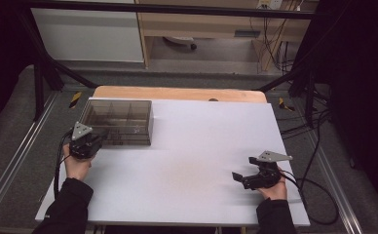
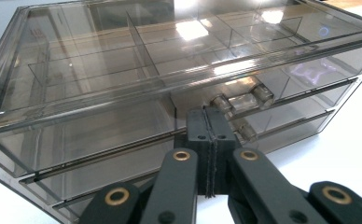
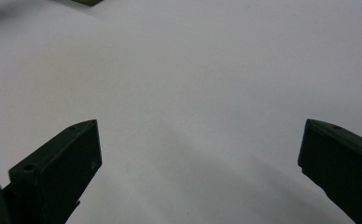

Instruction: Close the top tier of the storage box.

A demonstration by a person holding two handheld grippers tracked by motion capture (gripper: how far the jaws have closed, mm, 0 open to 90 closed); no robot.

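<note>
Left gripper view: left gripper (image 2: 209, 154) with jaws pressed together, empty, just before clear drawer handle (image 2: 242, 100) of smoky drawer organizer (image 1: 118, 122) at table's (image 1: 201, 165) far left; best opened, then closed squarely on handle; right gripper (image 1: 249, 176) spread wide, empty.

Grey carpet (image 1: 11, 141), wooden desk (image 1: 201, 24), black frame (image 1: 41, 73)

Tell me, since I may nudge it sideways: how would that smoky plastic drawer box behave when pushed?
The drawer box looks rigid and probably light, its visible compartments empty. Sitting low and wide on the smooth white table, it should slide rather than tip. Drawers might creep open.
</note>
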